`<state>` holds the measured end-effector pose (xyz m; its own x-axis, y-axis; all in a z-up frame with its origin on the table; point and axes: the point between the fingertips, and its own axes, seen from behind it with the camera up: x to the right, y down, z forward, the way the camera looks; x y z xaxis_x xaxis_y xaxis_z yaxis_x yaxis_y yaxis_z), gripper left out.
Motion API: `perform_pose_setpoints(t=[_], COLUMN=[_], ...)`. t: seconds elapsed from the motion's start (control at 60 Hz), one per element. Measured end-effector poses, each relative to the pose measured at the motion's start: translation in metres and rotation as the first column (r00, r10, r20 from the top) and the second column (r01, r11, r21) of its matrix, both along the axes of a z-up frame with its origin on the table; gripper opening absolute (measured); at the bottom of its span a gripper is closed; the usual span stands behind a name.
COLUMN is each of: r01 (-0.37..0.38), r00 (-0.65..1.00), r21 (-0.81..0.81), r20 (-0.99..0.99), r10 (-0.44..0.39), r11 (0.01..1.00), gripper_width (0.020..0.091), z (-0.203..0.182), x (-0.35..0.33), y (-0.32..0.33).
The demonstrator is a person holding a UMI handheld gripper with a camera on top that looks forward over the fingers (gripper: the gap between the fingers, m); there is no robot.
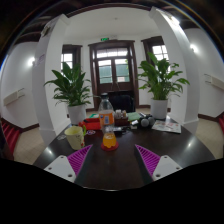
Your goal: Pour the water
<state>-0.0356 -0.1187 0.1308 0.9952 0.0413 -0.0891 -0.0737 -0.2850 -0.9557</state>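
Observation:
A clear plastic bottle (106,111) with orange liquid in its lower part stands upright on the dark table (112,165), straight ahead of my gripper (112,163). A small orange cup (110,143) sits on a red coaster just in front of the bottle. A red bowl (91,125) lies left of the bottle, and a pale yellow-green cup (76,133) stands further left. My gripper is open, its two pink pads (78,160) spread wide with only bare tabletop between them. The orange cup stands just beyond the fingertips, apart from them.
Dark objects and papers (150,122) lie on the table's far right. A black chair (121,101) stands behind the table. Two large potted plants (72,88) flank a brown double door (113,68). White pillars rise at both sides.

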Motion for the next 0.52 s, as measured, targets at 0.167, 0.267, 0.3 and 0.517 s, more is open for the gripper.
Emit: perform_pose_setpoints(t=[0.167,0.267,0.3,0.517], r01=[0.026,0.035,0.034,0.028], r00=[0.999,0.997,0.996,0.994], r21=[0.049,0.087,0.102,0.153], r20=[0.040,0.071,0.075,0.104], r10=[-0.028,-0.041,-0.041,-0.044], r11=[0.998,0.996,0.994,0.988], gripper_width=[0.0830,0.0827,0.0828,0.0826], z=[0.034,0.053,0.060,0.083], x=[0.009,0.012,0.013,0.008], y=[-0.020,-0.028,-0.031,-0.040])
